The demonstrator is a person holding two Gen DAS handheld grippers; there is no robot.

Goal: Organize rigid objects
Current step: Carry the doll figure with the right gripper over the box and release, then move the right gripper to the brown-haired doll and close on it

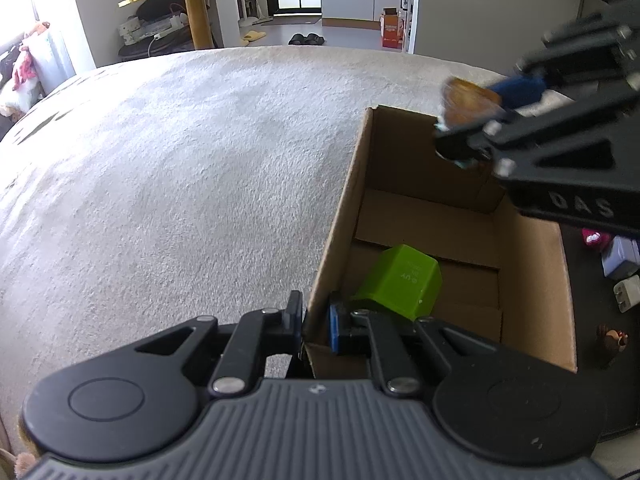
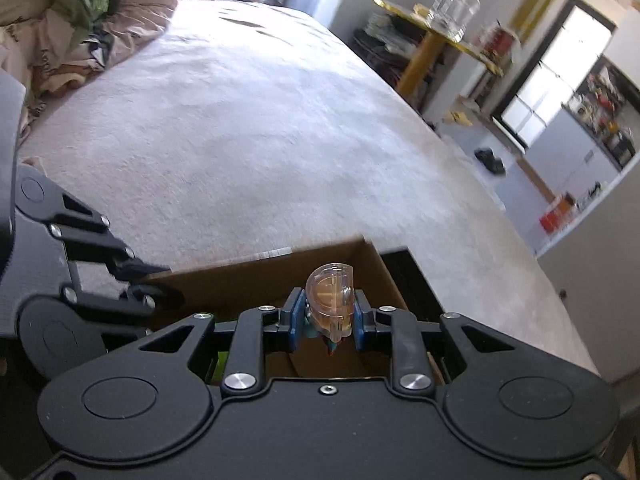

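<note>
Left tongs (image 1: 314, 326): closed onto the near wall of the cardboard box (image 1: 340, 216), one blue pad (image 1: 334, 328) inside the box and the other finger outside it; the wall is pinched between them.
Right tongs (image 2: 326, 318): closed on a small orange translucent piece (image 2: 331, 300), which is clamped between the two blue pads (image 2: 295, 320); from the left wrist view the tongs (image 1: 476, 120) are seen above the far right part of the box, blurred.
Orange translucent piece (image 1: 468, 106): held in the air over the open box, not touching it; a domed clear shell is seen, with something coloured beneath it that cannot be made out.
Cardboard box: open at the top, set on the pale blanket of a bed (image 1: 180, 160), at the bed's right edge.
Green block (image 1: 404, 280): lying tilted on the box floor, in the near corner, close to the left tongs.
Beside the box: small items are seen on a dark surface (image 1: 588, 280) to the right, among them a white charger (image 1: 627, 292).
</note>
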